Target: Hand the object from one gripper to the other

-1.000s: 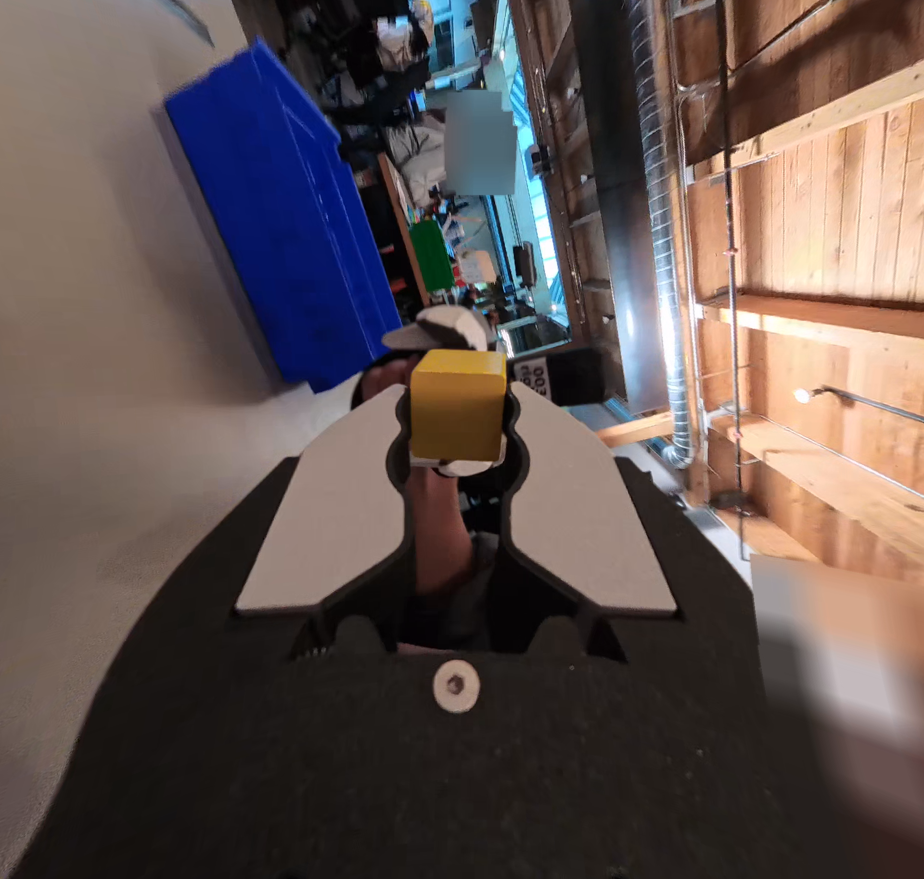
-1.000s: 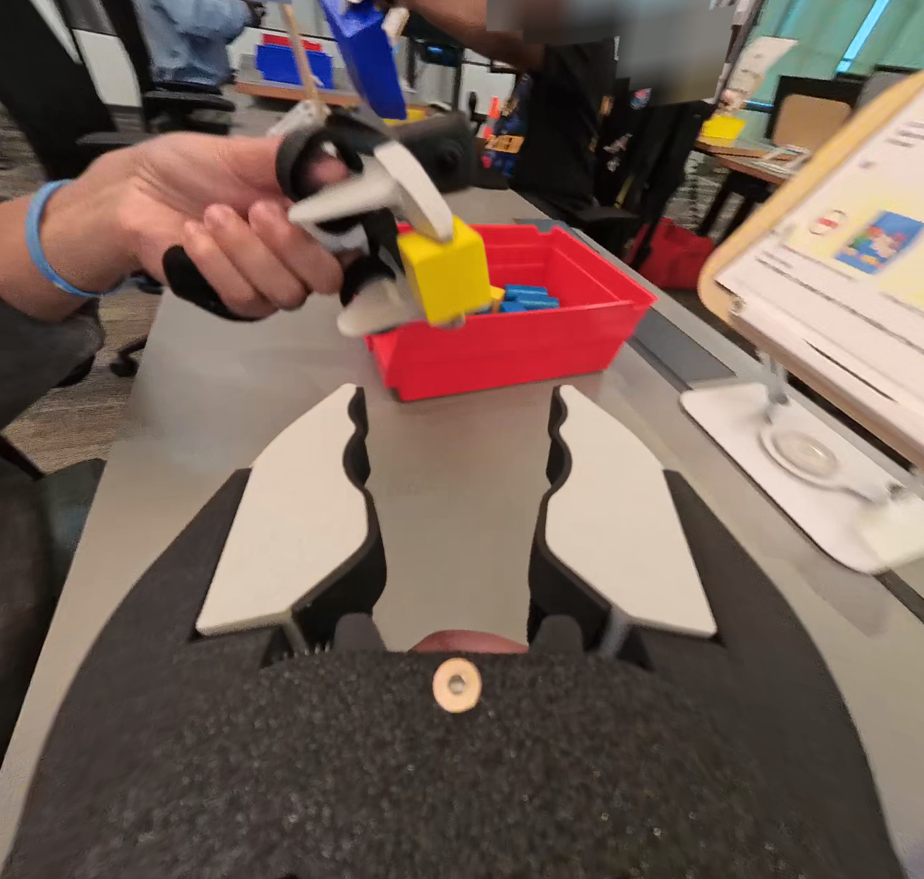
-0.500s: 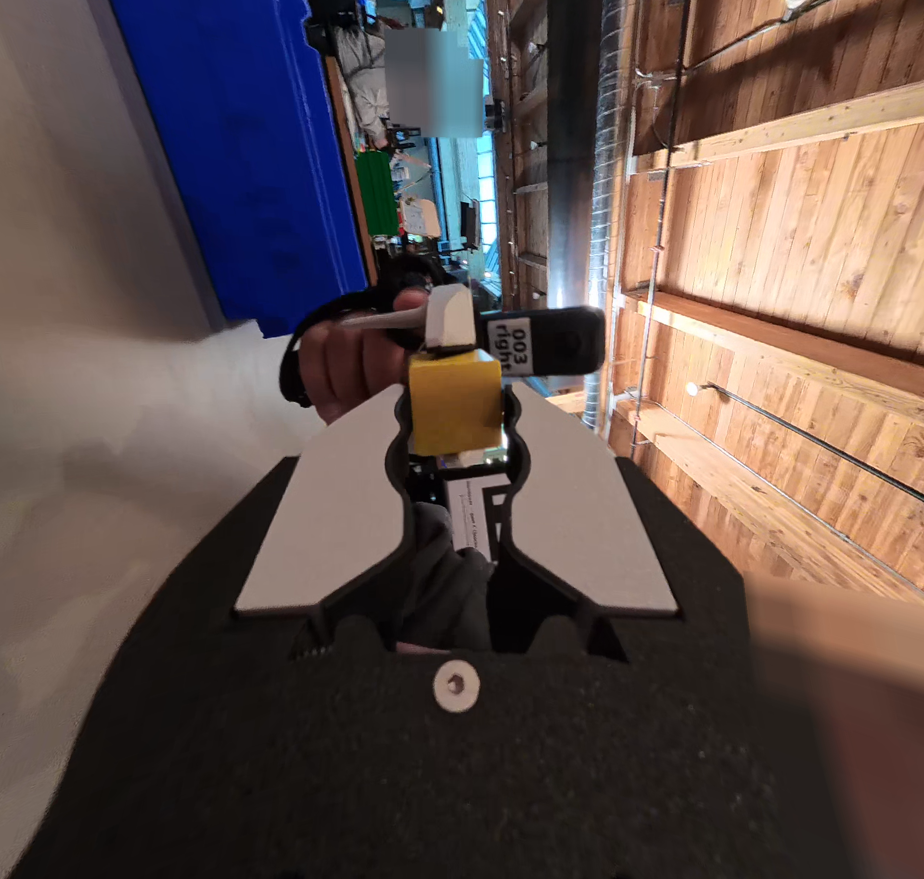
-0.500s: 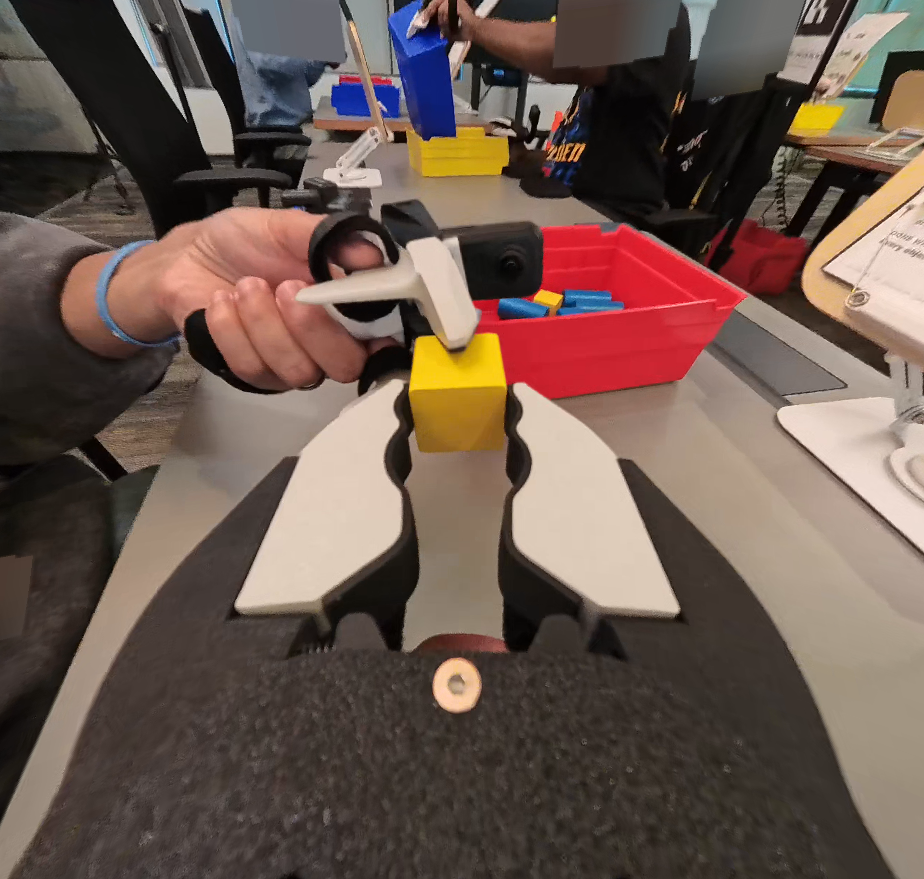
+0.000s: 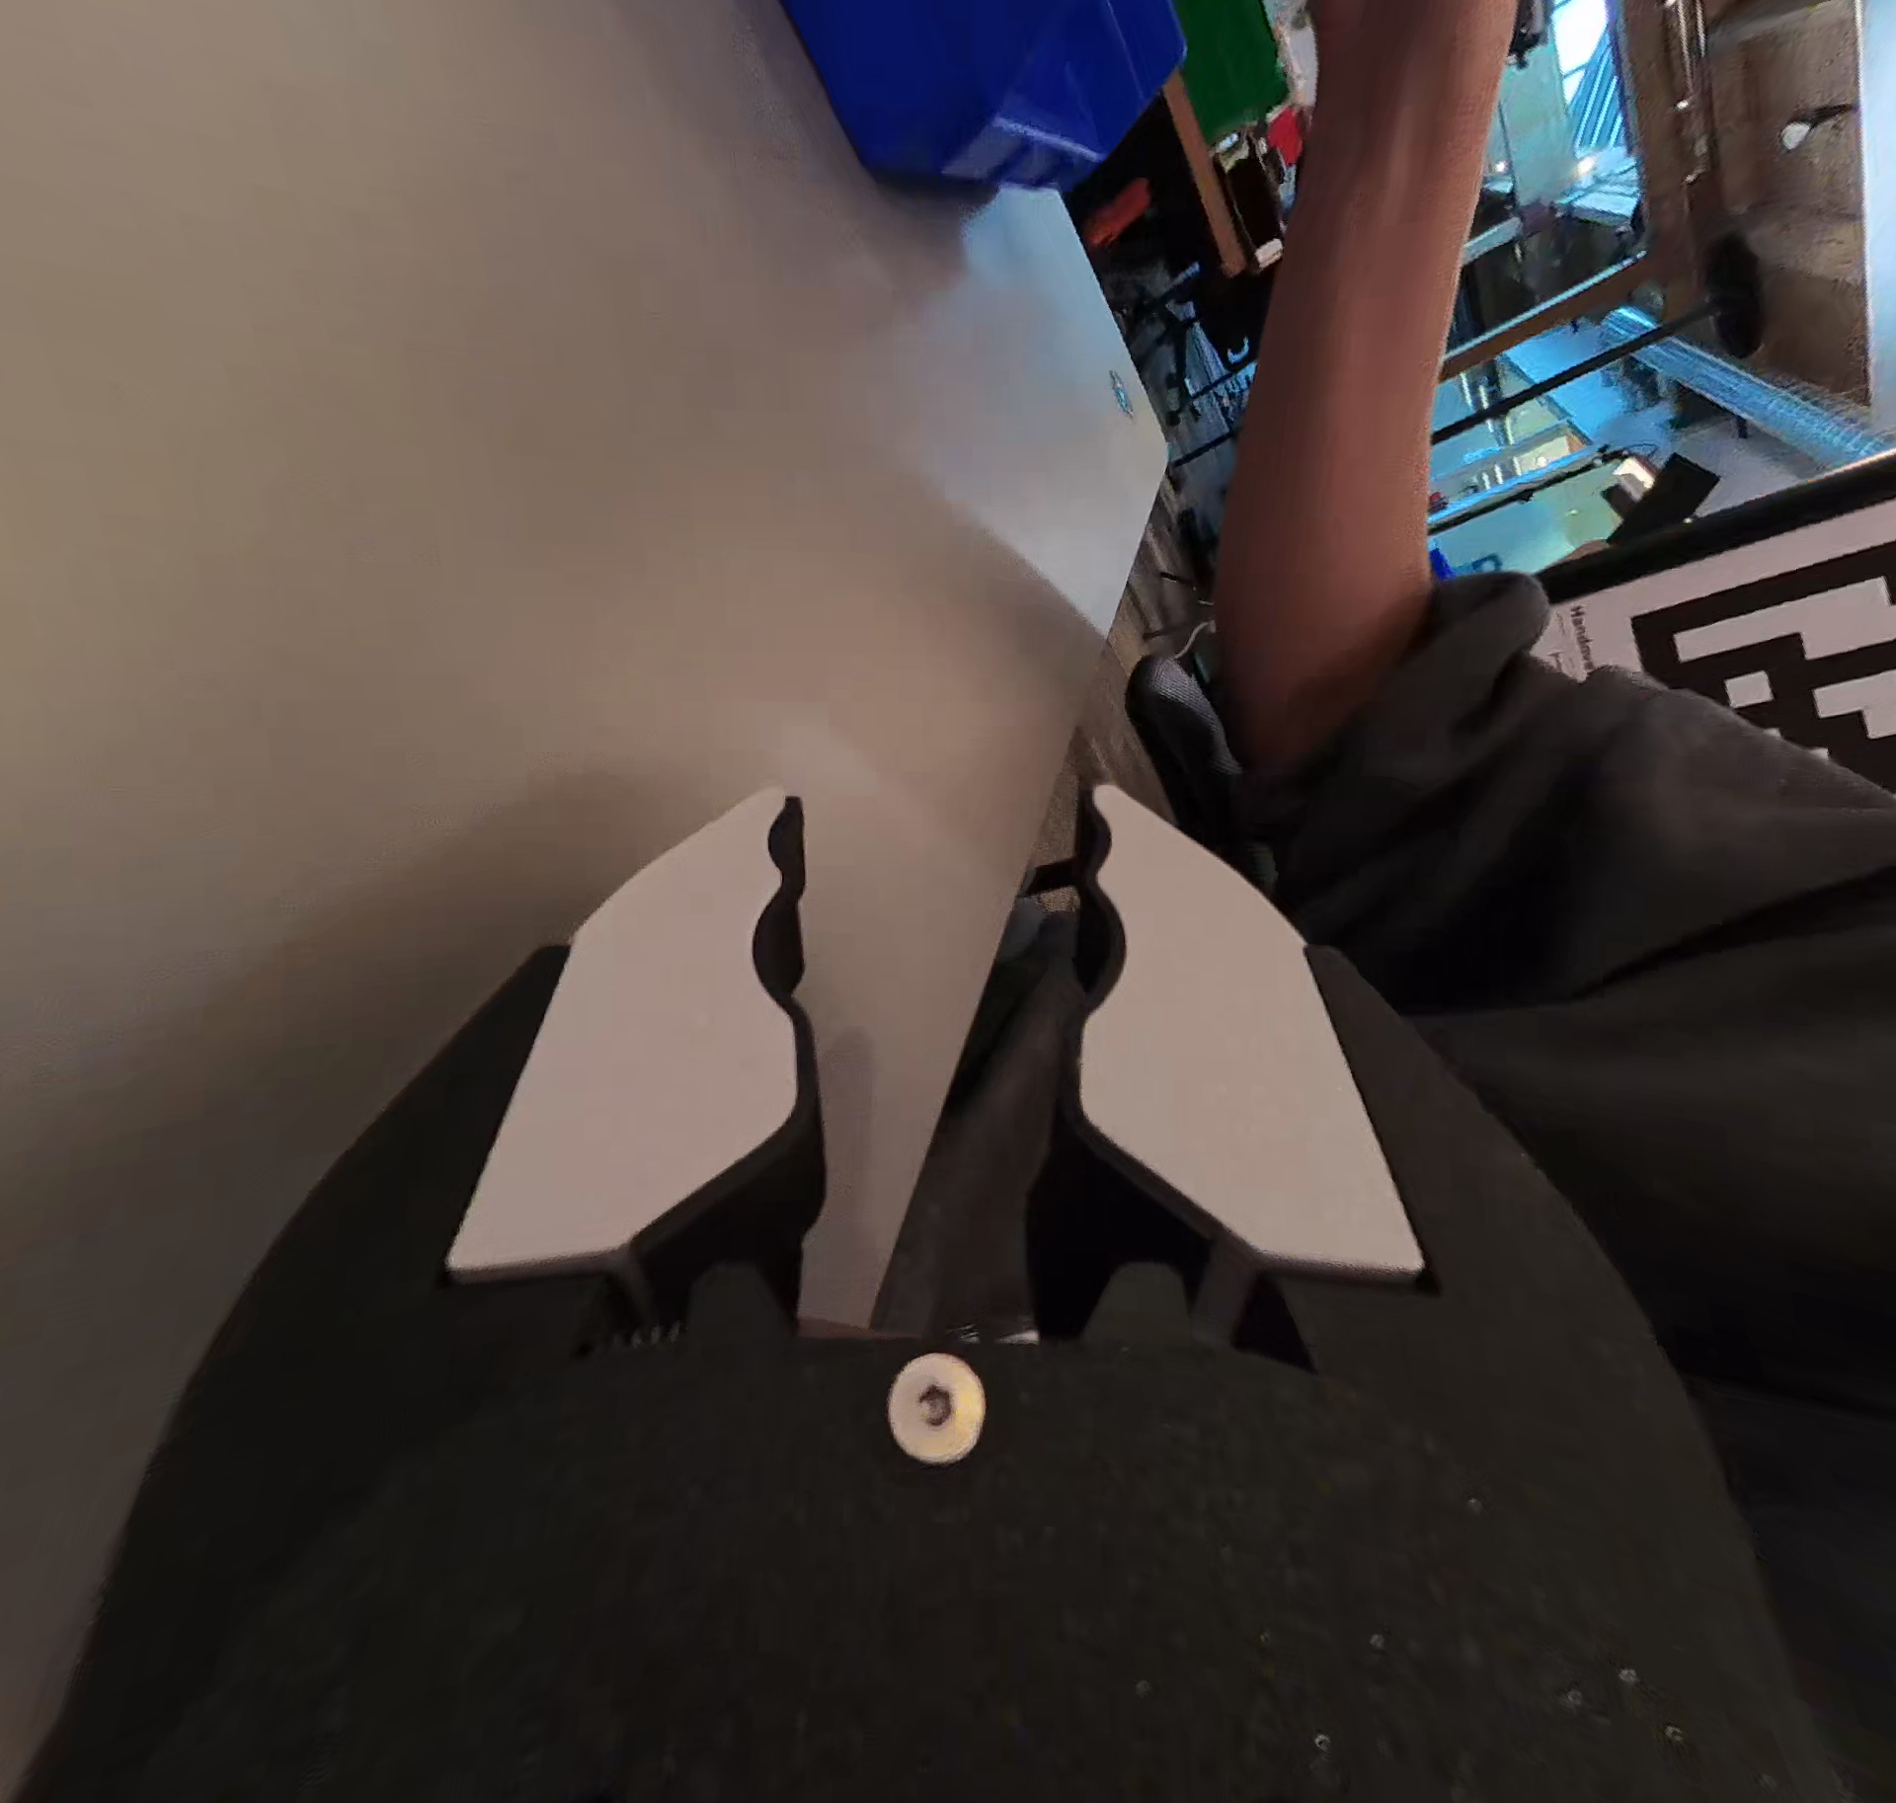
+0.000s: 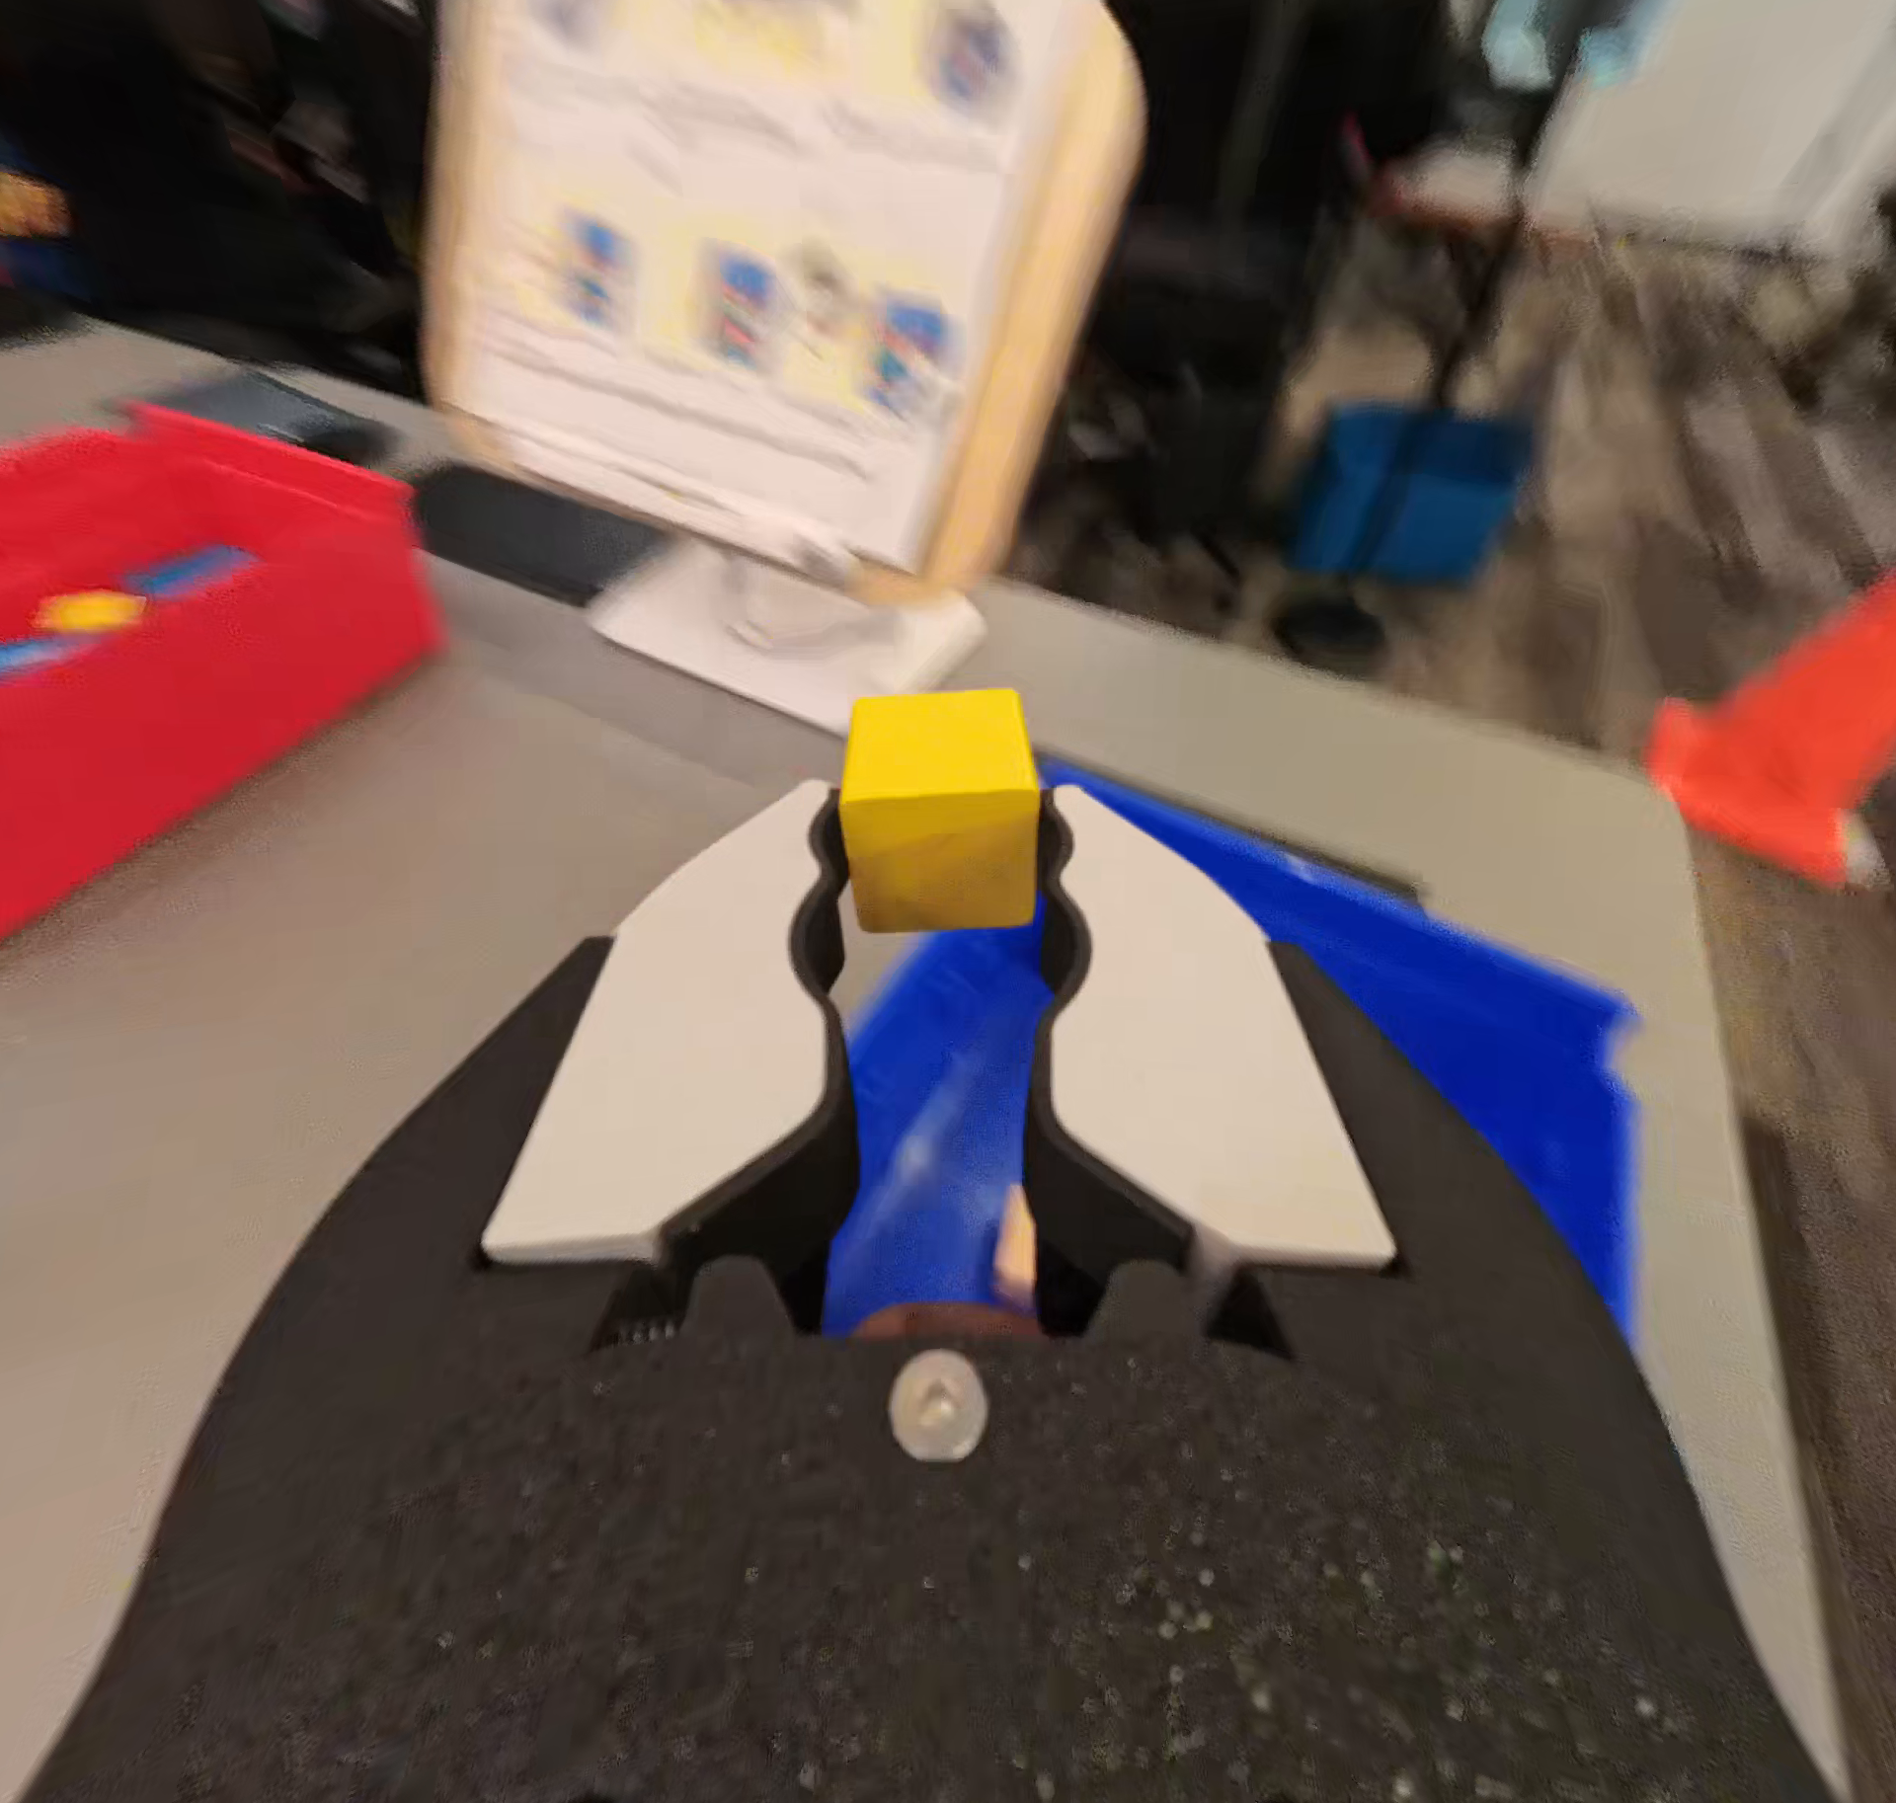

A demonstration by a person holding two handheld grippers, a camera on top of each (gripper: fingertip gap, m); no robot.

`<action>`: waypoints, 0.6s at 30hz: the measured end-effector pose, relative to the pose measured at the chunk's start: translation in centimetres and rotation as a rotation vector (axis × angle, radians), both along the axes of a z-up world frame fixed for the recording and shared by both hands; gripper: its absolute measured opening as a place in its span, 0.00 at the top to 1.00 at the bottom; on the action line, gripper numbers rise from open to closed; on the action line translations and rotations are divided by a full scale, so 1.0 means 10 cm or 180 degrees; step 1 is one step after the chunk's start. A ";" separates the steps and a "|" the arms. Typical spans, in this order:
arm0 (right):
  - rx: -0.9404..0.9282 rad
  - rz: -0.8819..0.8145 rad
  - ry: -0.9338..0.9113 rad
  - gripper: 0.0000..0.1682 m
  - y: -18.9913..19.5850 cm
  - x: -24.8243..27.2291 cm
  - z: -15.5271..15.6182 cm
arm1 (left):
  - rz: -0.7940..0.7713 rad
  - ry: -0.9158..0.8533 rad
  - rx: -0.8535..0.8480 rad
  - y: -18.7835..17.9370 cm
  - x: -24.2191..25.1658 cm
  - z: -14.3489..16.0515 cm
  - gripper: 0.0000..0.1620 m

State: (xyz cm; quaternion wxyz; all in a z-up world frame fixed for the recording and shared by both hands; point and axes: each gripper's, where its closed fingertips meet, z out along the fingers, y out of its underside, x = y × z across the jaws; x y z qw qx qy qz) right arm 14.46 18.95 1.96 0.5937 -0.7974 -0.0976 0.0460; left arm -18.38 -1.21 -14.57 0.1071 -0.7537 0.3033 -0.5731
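Gripping the yellow cube [image 6: 939,810] between the right gripper [image 6: 939,830] tips above the blue bin [image 6: 1334,995], our left gripper [image 5: 939,918] parted and empty, we judge the handover finished, with only a steady carry remaining.

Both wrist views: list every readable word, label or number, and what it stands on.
Instruction sheet on the stand: print blurred, unreadable.
Black-and-white marker card: small edge print, cut off, not quoted here.
Yellow cube: no writing.

Right gripper [image 6: 939,810] fingers [image 6: 708,1036] pinch yellow cube [image 6: 936,810] above blue bin [image 6: 1334,984]
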 end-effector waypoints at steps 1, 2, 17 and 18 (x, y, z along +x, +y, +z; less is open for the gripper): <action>-0.0328 -0.0259 0.0020 0.79 0.08 0.24 -0.19 | -0.0038 -0.0047 -0.0031 -0.03 0.03 0.03 0.69; -0.0719 -0.0463 0.0032 0.79 0.14 0.45 -0.42 | -0.0080 -0.0086 -0.0039 -0.04 0.05 0.06 0.69; -0.3197 -0.0731 -0.0069 0.79 0.38 0.93 -2.06 | -0.0161 0.0195 0.0410 -0.01 0.00 0.01 0.70; -0.3174 -0.0752 -0.0047 0.79 0.39 0.93 -2.06 | -0.0168 0.0223 0.0400 0.00 -0.01 -0.01 0.70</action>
